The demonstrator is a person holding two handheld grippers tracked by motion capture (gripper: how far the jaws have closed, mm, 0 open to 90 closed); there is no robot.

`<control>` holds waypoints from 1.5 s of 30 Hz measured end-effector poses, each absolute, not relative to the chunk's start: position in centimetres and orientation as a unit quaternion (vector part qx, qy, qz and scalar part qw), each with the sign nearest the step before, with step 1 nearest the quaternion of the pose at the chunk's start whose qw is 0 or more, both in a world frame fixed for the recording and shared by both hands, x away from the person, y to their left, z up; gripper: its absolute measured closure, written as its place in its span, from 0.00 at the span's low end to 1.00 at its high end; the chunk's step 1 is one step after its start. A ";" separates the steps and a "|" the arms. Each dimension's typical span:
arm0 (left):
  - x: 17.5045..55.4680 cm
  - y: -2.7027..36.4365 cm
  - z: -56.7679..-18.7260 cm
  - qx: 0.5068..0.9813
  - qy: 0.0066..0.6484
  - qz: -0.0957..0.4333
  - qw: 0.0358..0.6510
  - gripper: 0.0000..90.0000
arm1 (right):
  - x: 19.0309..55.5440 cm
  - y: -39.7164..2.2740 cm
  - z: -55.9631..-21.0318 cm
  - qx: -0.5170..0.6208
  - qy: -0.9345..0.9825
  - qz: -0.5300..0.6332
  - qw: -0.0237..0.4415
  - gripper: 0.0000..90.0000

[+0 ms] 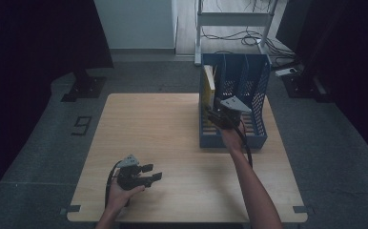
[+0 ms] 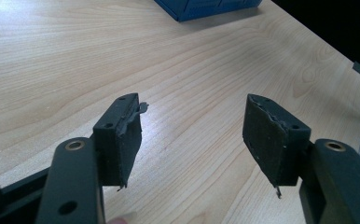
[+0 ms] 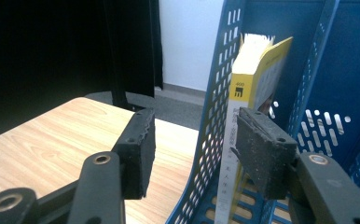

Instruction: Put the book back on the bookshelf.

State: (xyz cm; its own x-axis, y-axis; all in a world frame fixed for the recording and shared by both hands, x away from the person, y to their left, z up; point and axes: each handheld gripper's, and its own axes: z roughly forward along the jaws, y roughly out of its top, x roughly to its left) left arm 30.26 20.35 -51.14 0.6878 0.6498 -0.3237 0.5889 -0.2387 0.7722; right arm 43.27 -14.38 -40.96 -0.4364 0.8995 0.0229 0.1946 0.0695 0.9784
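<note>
One yellow book (image 3: 243, 93) is seen standing in the leftmost slot of the blue file rack (image 1: 258, 90), the right gripper (image 1: 219, 116) spread wide astride that slot's outer wall (nothing clasped), the left gripper (image 1: 149, 172) held open and idle over the table (image 1: 172, 129), so any lifting-out is judged not yet begun.

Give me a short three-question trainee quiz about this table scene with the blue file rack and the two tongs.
1. True or false: the left tongs hold the yellow-covered paperback book.
2. Which compartment of the blue perforated plastic file rack holds the book: A leftmost, B middle, C rightmost?
3. Fill in: the right tongs are ____, straddling the rack's left wall.

Key: 1 false; 2 A; 3 open.
</note>
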 end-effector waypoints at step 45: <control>30.0 20.2 -51.3 0.789 0.395 0.037 0.469 0.41 | 31.1 -15.9 -49.5 0.385 0.716 0.520 0.261 0.50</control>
